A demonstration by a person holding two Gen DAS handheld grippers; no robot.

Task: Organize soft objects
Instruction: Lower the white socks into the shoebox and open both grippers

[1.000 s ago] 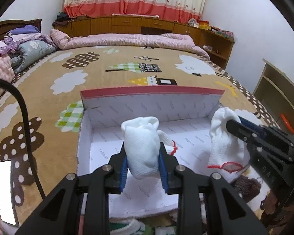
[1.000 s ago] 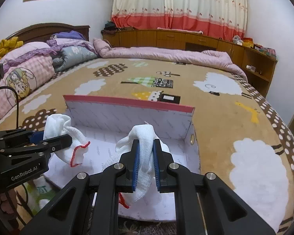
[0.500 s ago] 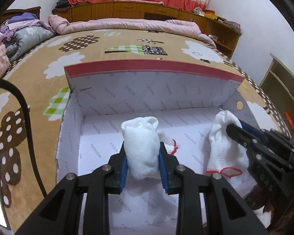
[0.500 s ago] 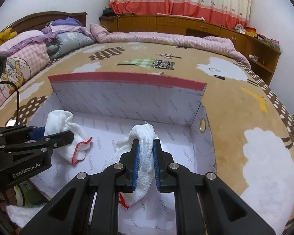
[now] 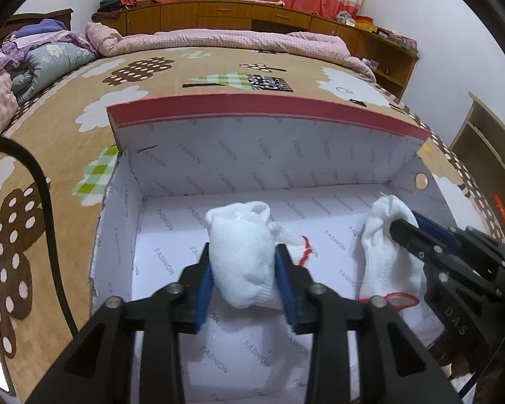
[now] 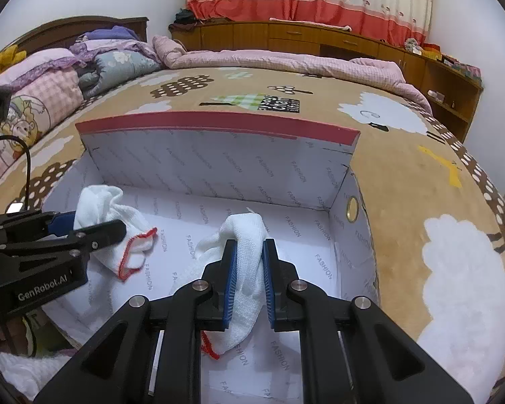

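Observation:
An open white cardboard box with a red-edged lid lies on the bed. My left gripper is low inside it, a rolled white glove with a red cuff between its blue pads. The jaws are opening and the pads no longer squeeze the glove. My right gripper is shut on a second white glove, which hangs over the box floor on the right side. Each gripper also shows in the other view: the right gripper with its glove, and the left gripper.
The box lies on a brown blanket with cloud and tree patterns. Pillows are piled at the left and a pink quilt at the far end. A black cable runs along the left. More white fabric lies below the box's near edge.
Both grippers have sunk into the box with their gloves. The left jaws have spread a little around their glove. The right grip is unchanged.

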